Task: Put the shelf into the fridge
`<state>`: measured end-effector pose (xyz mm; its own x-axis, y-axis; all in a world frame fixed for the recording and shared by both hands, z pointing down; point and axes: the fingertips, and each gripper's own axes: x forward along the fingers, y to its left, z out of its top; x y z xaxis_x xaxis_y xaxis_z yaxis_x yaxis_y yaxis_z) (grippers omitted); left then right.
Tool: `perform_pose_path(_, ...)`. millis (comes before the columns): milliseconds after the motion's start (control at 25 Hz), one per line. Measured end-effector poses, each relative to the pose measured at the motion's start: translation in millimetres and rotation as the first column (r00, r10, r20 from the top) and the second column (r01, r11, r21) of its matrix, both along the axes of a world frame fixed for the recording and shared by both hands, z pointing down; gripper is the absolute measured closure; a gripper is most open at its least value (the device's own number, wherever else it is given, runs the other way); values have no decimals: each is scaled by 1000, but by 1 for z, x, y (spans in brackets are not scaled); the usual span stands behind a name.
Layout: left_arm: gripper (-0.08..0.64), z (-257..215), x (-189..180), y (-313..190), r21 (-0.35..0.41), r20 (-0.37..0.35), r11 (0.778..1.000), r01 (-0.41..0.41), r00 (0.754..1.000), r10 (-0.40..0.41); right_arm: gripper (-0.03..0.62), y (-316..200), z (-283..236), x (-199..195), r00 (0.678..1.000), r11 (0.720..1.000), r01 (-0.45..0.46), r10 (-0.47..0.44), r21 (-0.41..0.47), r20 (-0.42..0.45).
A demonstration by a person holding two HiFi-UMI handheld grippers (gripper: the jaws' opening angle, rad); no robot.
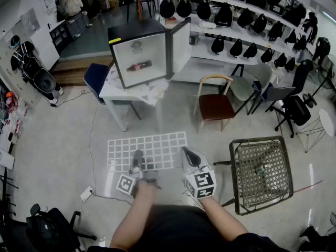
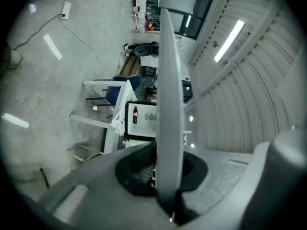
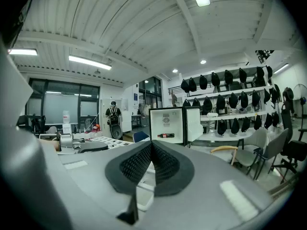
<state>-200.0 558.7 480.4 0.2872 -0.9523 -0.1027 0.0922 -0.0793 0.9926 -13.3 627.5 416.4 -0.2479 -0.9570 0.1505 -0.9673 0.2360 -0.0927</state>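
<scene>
While left fingers clamp shelf, seen edge-on

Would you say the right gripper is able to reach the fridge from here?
Probably not: the fridge sits on a table far ahead of the right gripper. Its door is open; only distance hinders.

White table: bears black mini fridge, door open, and crumpled white sheets. Grey floor: bears table, wooden chair, wire-mesh side table, power strip.
</scene>
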Motion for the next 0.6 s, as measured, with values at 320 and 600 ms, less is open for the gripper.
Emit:
perform_pose_path(320, 528, 16, 31, 15, 1, -21, 1000, -8, 1000, 8, 591, 24, 6, 27, 1000, 1000, 16, -15, 9, -24)
perform_pose_path(600, 528, 23, 46, 2, -14, 6, 1000, -19, 1000, 19, 591, 13, 3, 42, 1000, 1000, 4, -4, 25, -21)
